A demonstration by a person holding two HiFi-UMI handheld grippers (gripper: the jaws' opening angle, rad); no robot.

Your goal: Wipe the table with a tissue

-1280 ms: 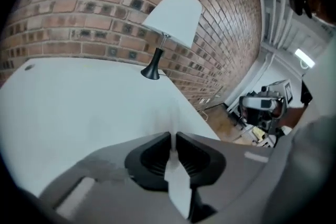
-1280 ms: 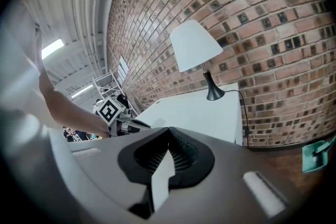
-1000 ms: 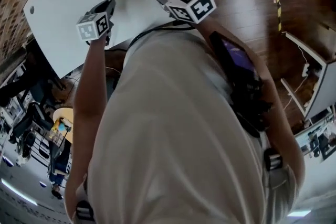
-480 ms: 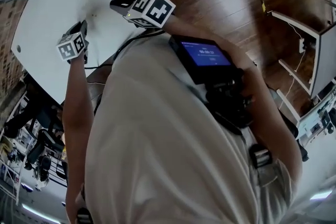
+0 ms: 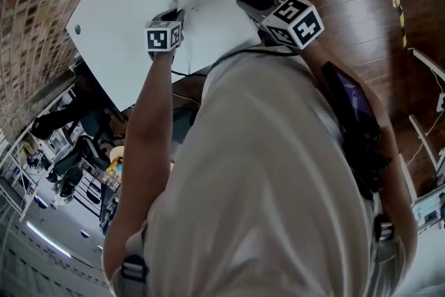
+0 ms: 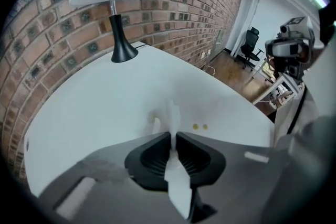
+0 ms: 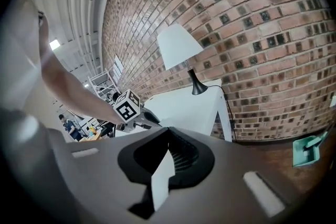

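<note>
My left hand-held gripper (image 6: 173, 135) pinches the tissue (image 6: 171, 113) over the surface (image 6: 94, 102) — I'd press it flat and sweep evenly; my right hand-held gripper (image 7: 168, 130) is closed, empty.

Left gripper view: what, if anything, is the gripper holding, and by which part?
The left gripper pinches a white tissue by its near end; the rest sticks out past the tips.

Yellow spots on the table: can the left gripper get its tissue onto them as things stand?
Probably yes. The left gripper, shut on the tissue, hangs over the table, and the two yellow spots lie just past its tip with only bare tabletop between. The lamp stands well behind them.
</note>
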